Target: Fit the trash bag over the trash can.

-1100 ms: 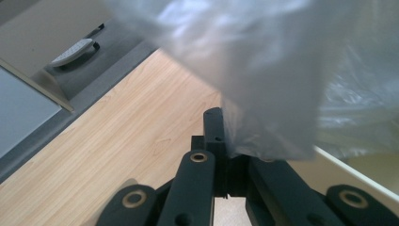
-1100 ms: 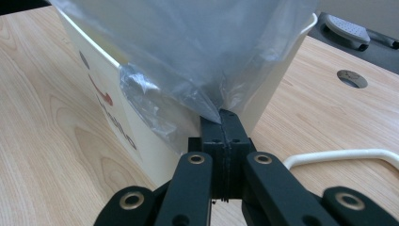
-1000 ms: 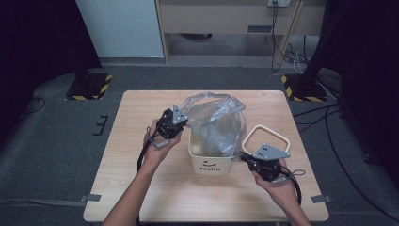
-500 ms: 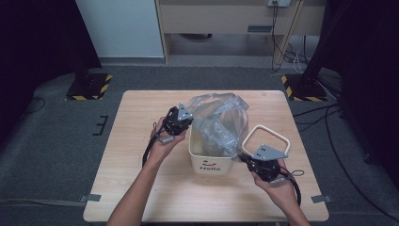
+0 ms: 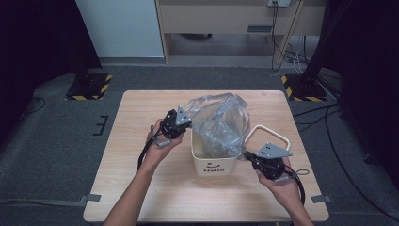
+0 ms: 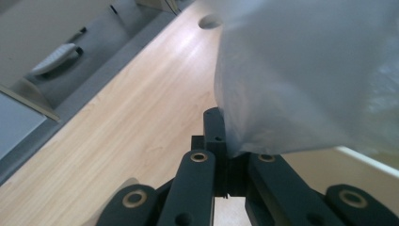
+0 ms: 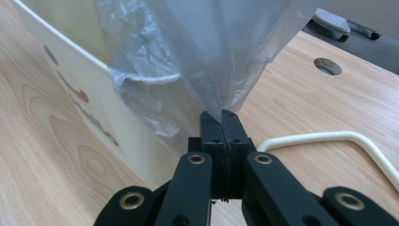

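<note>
high view, left gripper [image 5: 184, 123] and right gripper [image 5: 251, 157] flanking bin [image 5: 214, 167], jaws clamped on plastic bag [image 5: 219, 122]

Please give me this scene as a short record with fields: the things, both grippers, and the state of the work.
surface: light wooden table
container: cream plastic bin with a looped handle folded down at its right
liner: clear crumpled plastic bag, standing in the bin
left gripper: shut on the bag's edge
right gripper: shut on the bag's edge
state: bag not yet folded over the rim
</note>
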A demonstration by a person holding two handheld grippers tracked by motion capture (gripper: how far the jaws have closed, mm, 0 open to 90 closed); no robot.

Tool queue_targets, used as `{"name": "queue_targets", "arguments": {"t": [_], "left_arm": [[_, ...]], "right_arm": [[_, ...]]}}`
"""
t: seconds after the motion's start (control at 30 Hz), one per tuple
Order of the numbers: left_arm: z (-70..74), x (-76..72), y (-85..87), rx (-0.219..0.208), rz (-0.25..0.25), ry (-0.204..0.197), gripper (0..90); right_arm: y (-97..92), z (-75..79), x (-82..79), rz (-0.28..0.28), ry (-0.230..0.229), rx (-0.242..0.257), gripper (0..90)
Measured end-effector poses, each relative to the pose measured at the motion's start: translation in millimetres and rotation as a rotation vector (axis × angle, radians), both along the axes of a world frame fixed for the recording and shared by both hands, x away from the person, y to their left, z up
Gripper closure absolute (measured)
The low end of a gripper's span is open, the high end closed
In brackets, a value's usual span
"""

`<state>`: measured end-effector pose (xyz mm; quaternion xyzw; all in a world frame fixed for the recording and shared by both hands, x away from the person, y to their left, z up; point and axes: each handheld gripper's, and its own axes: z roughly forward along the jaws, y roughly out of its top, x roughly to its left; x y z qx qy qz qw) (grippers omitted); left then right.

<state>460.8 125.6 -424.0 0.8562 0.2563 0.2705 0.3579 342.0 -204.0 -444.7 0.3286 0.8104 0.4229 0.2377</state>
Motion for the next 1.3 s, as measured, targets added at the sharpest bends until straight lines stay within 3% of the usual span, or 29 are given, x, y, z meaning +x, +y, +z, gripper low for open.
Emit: {"name": "queue_targets", "arguments": {"t": [0.27,0.43,0.5,0.73,1.13,1.3], "left_arm": [[-8.1,2.9,-10.1,-0.025,0.004,0.008,90.0],[-11.9,0.7,-5.7,-0.056,0.002,0.05,90.0],[-13.5,-1.2,-5.0,-0.048,-0.004,0.059,90.0],[-16.0,-8.6,-2.9,-0.042,-0.022,0.06,90.0],[-22.0,-11.3,0.7,-0.064,0.001,0.056,90.0],[-22.7,-10.8,0.4,-0.075,0.007,0.068,90.0]], "right_arm": [[6.8,-4.9,-10.2,0.025,-0.004,0.017,90.0],[7.6,-8.7,-8.2,0.03,0.005,0.011,90.0],[7.0,-9.1,-6.9,0.029,0.009,0.01,90.0],[2.9,-10.4,-2.7,0.018,0.012,0.005,90.0],[8.1,-10.1,-20.8,0.054,-0.023,0.012,90.0],[7.5,-14.4,-16.9,0.05,-0.012,0.01,90.0]]}}
